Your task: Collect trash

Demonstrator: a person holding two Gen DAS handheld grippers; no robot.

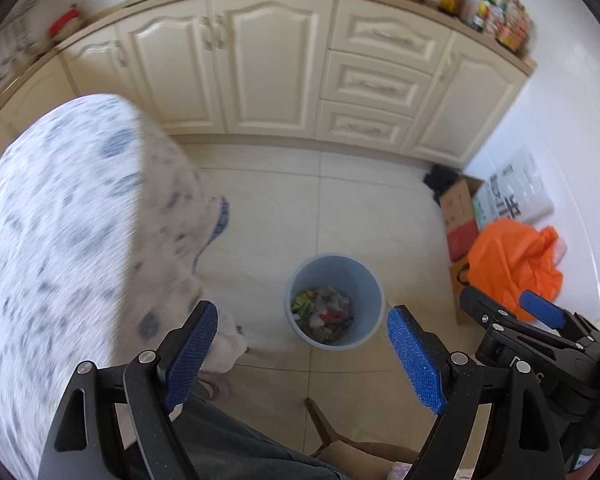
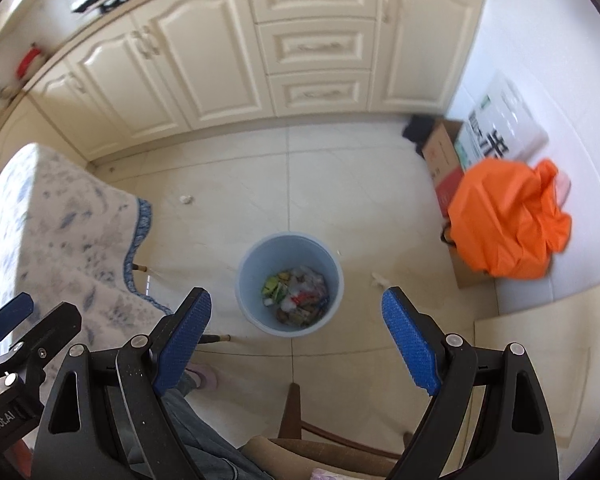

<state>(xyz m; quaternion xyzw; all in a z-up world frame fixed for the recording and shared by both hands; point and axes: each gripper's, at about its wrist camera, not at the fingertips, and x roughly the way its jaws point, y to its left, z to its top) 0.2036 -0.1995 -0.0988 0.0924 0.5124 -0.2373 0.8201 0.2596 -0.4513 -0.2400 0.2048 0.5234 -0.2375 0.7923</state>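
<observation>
Blue-padded left gripper (image 1: 302,354): jaws wide, nothing held. Right gripper (image 2: 296,338): same, empty. Light-blue trash bin (image 2: 256,256) ahead and below both grippers, framed between fingers, part-filled with wrappers. Loose trash on floor: crumpled white scrap (image 2: 186,199) beyond left finger near tablecloth (image 2: 60,216); small scrap (image 2: 378,278) just above right fingertip, beside bin. Risks: fingers skidding on tile and missing flat scrap; gripper snagging tablecloth hem; bin tipped by stray contact.
</observation>
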